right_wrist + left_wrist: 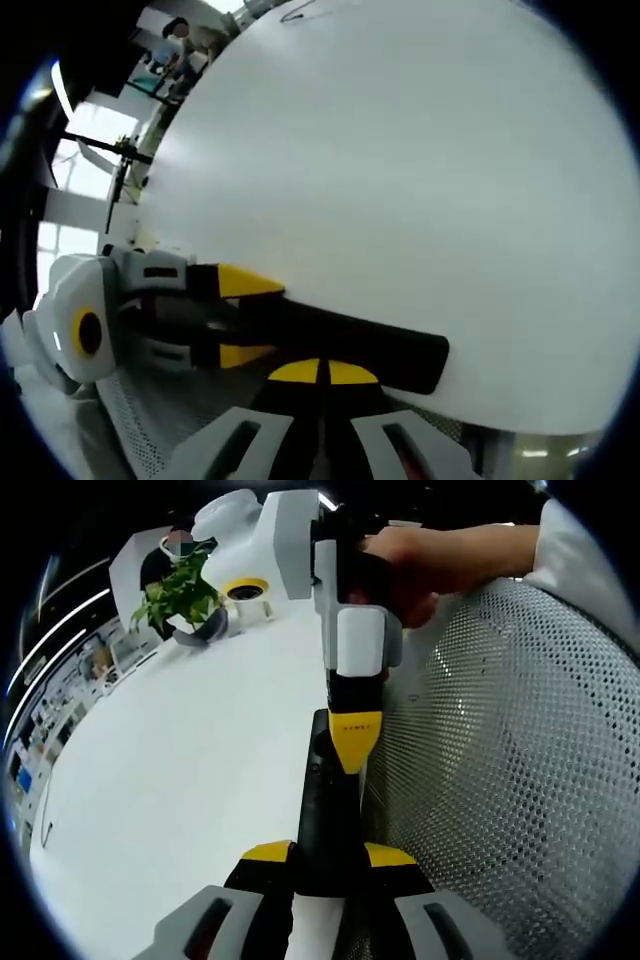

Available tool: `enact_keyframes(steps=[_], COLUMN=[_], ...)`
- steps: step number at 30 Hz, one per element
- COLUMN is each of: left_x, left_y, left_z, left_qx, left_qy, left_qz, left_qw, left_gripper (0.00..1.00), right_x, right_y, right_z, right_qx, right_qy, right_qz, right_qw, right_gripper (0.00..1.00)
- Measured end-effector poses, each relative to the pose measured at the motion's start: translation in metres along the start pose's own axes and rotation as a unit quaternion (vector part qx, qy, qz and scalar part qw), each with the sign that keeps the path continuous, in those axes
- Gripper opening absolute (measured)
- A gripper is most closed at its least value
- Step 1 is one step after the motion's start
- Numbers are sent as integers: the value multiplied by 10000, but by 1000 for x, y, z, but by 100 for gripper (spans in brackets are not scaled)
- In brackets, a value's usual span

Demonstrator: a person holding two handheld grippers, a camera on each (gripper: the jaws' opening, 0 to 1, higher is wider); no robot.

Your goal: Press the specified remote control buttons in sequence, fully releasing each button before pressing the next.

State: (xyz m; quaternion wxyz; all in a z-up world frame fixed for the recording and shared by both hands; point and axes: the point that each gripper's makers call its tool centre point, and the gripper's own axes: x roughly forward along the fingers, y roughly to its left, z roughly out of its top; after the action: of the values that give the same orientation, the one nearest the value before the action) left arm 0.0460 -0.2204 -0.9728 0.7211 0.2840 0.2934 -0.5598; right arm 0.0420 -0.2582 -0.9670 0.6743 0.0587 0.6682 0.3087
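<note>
Left gripper view: white table, potted plant, mesh chair.

One black remote control is lying on one white table. Two grippers are showing: the left gripper and the right gripper. One potted plant is standing at the table's far end, and one perforated metal mesh surface is sitting beside the remote. One hand is showing.
</note>
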Motion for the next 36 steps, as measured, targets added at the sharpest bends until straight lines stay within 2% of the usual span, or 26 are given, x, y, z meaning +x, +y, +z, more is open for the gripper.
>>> enact_keyframes(steps=[4, 11, 18, 36], left_x=[0, -1, -1, 0], left_y=[0, 0, 0, 0], left_z=[0, 0, 1, 1], left_qx=[3, -7, -7, 8], left_qy=[0, 3, 9, 10], left_qz=[4, 0, 1, 7], left_qw=[10000, 10000, 10000, 10000], left_gripper=[25, 25, 25, 25], right_x=[-1, -2, -5, -4], right_y=[0, 2, 11, 9], right_z=[0, 0, 9, 15], right_qx=[121, 134, 172, 5], right_qy=[-15, 9, -265, -455], right_qz=[129, 116, 437, 277], right_qw=[9998, 9998, 9985, 9986], right_gripper=[0, 0, 0, 0])
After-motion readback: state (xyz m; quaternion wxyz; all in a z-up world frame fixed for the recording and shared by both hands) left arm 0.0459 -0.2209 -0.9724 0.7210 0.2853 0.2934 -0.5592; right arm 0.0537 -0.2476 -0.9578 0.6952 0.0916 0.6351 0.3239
